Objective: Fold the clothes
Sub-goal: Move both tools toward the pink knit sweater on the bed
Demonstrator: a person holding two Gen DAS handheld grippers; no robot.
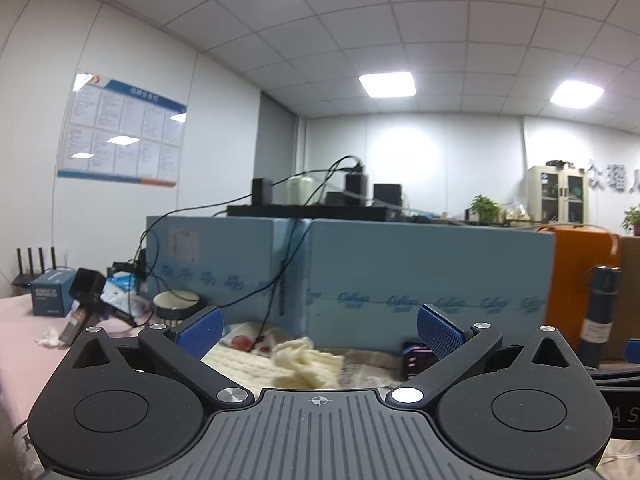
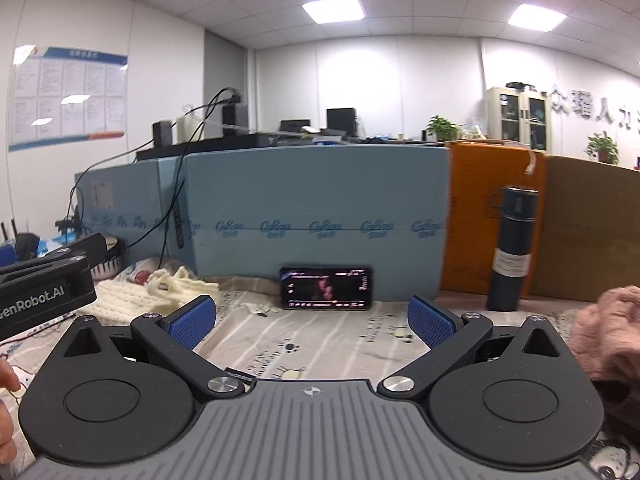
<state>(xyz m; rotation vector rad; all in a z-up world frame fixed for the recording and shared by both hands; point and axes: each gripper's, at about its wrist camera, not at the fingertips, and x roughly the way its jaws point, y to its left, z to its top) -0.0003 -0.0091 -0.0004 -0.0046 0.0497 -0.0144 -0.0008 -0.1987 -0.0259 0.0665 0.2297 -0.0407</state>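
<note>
The cream knitted garment (image 1: 308, 364) lies crumpled in a soft heap on the printed sheet (image 2: 320, 336) that covers the bench, straight ahead of the left tool (image 1: 318, 326) and a little beyond its tips. From the right tool (image 2: 312, 320) the same heap (image 2: 160, 288) sits well off to the left, so the left one is plainly nearer. The heap seems to run roughly left to right, though its bunching hides any true axis. It is chunky, ribbed and limp. A pink fuzzy knit (image 2: 604, 328) rests just beside the right tool on its right. Both tools stand wide open with nothing between their blue textured pads (image 1: 438, 330). Beyond are a phone (image 2: 326, 288) propped against the blue foam board (image 2: 320, 200), and a dark flask (image 2: 514, 248).
</note>
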